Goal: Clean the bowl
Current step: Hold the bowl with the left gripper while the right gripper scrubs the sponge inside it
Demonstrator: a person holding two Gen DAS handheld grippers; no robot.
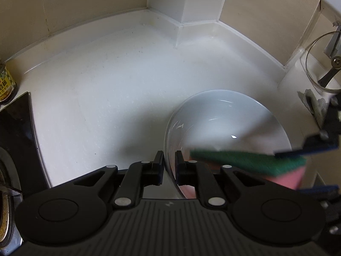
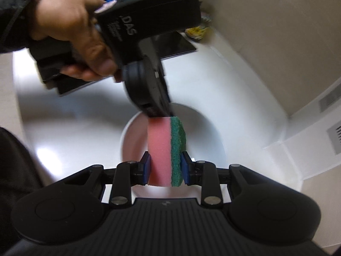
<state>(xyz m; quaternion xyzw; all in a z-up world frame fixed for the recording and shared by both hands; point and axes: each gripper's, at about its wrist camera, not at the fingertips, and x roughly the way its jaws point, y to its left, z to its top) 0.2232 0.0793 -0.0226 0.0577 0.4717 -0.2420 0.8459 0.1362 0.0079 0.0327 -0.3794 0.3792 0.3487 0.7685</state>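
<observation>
A white bowl [image 1: 226, 119] sits tilted over the white counter. My left gripper [image 1: 169, 162] is shut on the bowl's near rim, one finger inside and one outside. My right gripper [image 2: 166, 167] is shut on a pink sponge with a green scouring layer [image 2: 165, 147], and holds it inside the bowl [image 2: 204, 134]. In the left wrist view the sponge [image 1: 251, 162] lies across the bowl's near right side, with the right gripper's fingers [image 1: 298, 149] around it. The left gripper's body [image 2: 149, 81] and the hand holding it fill the upper part of the right wrist view.
White counter [image 1: 117, 89] runs to beige walls and a white corner post [image 1: 191, 0]. A black stove edge [image 1: 17, 123] and a labelled jar [image 1: 6, 83] stand at left. A glass lid [image 1: 324, 64] and crumpled cloth [image 1: 313, 102] sit at right.
</observation>
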